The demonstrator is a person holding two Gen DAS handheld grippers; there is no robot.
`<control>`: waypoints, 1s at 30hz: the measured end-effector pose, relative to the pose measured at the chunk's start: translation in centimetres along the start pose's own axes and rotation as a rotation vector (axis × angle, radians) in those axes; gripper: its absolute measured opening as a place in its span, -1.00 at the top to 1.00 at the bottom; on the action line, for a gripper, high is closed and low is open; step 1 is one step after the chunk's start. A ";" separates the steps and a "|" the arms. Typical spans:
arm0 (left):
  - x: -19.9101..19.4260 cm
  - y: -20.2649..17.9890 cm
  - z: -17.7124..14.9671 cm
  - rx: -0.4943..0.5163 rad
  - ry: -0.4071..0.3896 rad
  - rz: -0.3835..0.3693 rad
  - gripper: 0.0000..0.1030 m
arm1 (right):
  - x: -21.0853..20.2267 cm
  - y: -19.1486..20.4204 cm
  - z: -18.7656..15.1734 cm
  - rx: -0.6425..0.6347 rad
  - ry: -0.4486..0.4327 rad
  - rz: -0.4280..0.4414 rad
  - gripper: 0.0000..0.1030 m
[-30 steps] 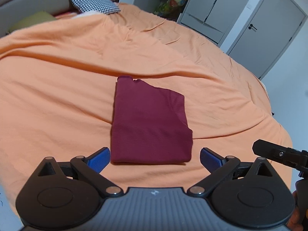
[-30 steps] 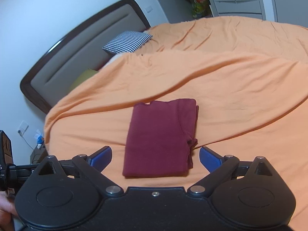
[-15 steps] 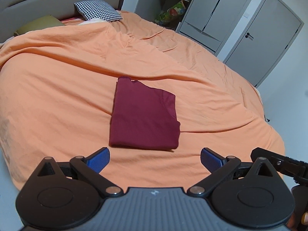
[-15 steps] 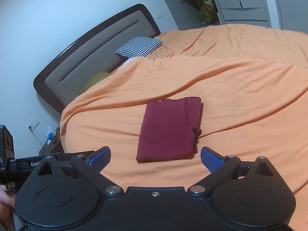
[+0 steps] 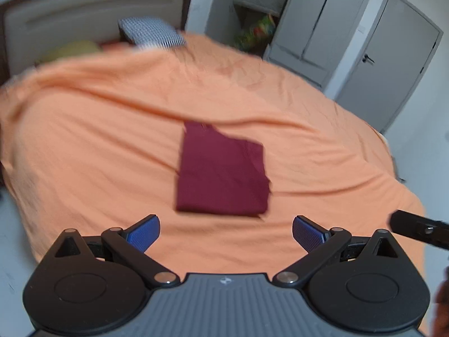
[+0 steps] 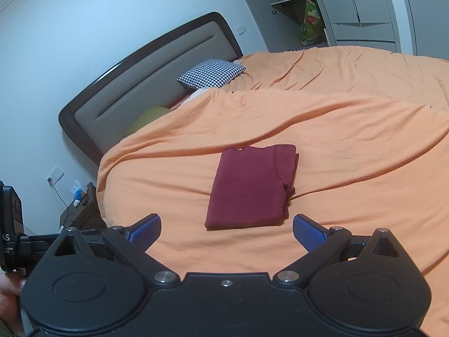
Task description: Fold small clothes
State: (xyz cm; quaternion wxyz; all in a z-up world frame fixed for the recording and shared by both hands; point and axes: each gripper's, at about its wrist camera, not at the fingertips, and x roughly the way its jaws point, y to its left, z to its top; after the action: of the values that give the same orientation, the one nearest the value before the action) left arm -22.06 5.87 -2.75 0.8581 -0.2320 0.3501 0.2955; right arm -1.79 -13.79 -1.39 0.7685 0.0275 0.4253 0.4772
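Observation:
A dark red garment [image 5: 221,171] lies folded into a flat rectangle on the orange bedcover [image 5: 84,146]. In the right wrist view the same garment [image 6: 249,188] shows its stacked folded edges along its right side. My left gripper [image 5: 226,231] hovers open near the bed's front edge, a good way short of the garment, with nothing between its blue pads. My right gripper [image 6: 226,231] is open too, held back from the garment and empty. The left wrist view is blurred by motion.
A houndstooth pillow [image 6: 210,77] and a yellow-green pillow [image 6: 146,119] lie by the padded headboard [image 6: 146,95]. Grey wardrobe doors [image 5: 317,33] and a door [image 5: 393,64] stand beyond the bed. A dark nightstand [image 6: 81,210] sits at the left. The other gripper's body [image 5: 418,229] shows at right.
Both grippers have drawn back and up from the folded garment, which looks smaller and farther away. The garment itself has not moved. Both stay open.

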 end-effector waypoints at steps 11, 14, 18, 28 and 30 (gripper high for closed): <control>-0.7 1.6 1.0 -0.174 0.059 -0.139 -0.99 | -1.7 0.0 0.2 -0.024 -0.044 -0.011 -0.97; 0.0 0.6 0.6 -0.054 0.067 -0.015 -0.99 | -1.7 0.4 0.3 -0.058 -0.052 -0.016 -0.98; -0.7 -0.5 0.5 -0.006 0.002 -0.016 -0.99 | -1.3 0.4 0.4 -0.072 -0.046 -0.024 -0.98; 0.3 -1.7 1.2 0.009 0.028 -0.006 -0.99 | 0.5 0.5 1.0 -0.084 0.000 -0.034 -0.98; 0.5 -1.7 1.3 0.008 0.031 -0.011 -0.99 | 0.8 0.5 1.2 -0.086 0.004 -0.038 -0.98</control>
State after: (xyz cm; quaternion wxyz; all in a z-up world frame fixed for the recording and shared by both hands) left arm -20.05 5.62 -1.91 0.8550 -0.2350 0.3634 0.2859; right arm -1.20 -12.48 -0.85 0.7771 -0.0146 0.4063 0.4804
